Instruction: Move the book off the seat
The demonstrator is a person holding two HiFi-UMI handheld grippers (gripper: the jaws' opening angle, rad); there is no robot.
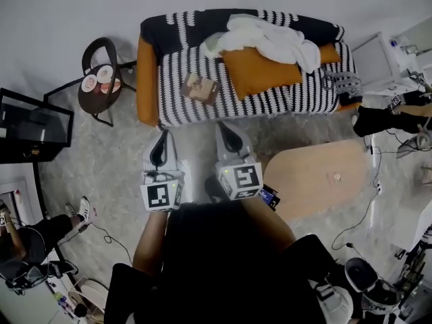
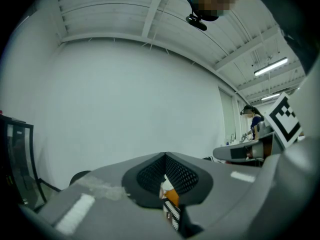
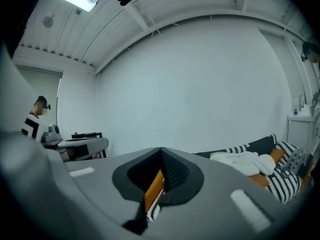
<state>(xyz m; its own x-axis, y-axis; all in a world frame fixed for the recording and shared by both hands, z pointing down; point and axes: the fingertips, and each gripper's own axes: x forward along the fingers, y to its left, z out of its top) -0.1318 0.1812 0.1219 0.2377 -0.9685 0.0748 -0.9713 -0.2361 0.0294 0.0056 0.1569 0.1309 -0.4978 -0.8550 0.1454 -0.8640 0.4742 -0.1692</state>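
left claw (image 1: 162, 138) & right claw (image 1: 228, 132) are held about level, side by side, over the floor (image 1: 108, 167). both point at the sofa (image 1: 283, 103), tips just short of its front edge. left gripper view: jaws together at the tips, nothing between them, only a sliver of sofa shows thru the slot behind. right gripper view: same, jaws closed tip to tip, empty. neither claw touches anything. book (image 1: 200, 88) lies flat on the striped seat toward the sofa's left end, apart from both claws. orange cushion (image 1: 260, 71) is just right of the book, w/ white cloth (image 1: 270, 39) heaped above it. wooden table (image 1: 317, 177) is near the right claw, on its right.
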